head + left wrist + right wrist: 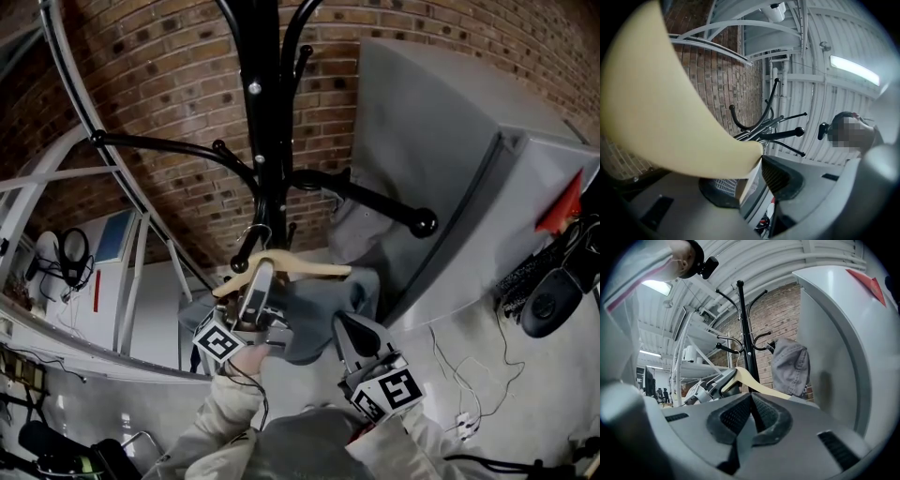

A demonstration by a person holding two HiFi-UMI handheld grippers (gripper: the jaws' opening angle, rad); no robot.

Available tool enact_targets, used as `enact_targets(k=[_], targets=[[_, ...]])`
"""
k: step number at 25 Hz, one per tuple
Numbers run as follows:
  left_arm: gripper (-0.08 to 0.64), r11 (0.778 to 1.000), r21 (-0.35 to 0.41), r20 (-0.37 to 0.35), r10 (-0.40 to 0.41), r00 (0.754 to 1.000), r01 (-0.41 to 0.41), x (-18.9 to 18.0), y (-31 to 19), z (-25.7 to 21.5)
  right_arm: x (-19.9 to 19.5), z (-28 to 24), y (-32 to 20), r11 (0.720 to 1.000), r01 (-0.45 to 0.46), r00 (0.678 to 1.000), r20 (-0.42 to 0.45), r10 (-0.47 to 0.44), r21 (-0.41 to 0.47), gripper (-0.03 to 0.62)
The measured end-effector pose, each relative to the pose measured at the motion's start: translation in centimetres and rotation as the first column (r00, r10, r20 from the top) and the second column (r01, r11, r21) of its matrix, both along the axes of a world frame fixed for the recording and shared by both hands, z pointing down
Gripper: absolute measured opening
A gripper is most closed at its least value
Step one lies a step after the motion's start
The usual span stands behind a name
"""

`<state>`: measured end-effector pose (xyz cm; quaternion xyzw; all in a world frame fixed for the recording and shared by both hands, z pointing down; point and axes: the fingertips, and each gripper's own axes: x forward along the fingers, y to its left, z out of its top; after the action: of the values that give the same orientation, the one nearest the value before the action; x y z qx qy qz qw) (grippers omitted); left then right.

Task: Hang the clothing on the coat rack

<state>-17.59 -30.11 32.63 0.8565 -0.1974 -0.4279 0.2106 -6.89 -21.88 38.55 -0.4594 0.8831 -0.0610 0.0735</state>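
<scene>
I read the right gripper (pixel 751 401) with its jaws together, pads touching. Beyond them, a wooden hanger (pixel 759 385) crosses in front of the black coat rack (pixel 744 333), with the left gripper (pixel 723 383) at its left end. A grey garment (pixel 790 366) hangs just right of the pole, before the brick wall (pixel 780 310).

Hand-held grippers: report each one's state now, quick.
Left hand-held gripper: open, wooden hanger between its jaws.
Right hand-held gripper: shut, nothing held.
</scene>
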Motion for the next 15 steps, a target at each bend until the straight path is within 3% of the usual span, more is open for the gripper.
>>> enact_targets(k=[15], targets=[[0.13, 0.991, -0.111, 0.056, -0.072, 0.996, 0.078, 0.3, 1.9, 3.7, 0.5, 1.4, 1.3, 0.997, 0.071, 0.997, 0.004, -0.071, -0.042, 0.025]])
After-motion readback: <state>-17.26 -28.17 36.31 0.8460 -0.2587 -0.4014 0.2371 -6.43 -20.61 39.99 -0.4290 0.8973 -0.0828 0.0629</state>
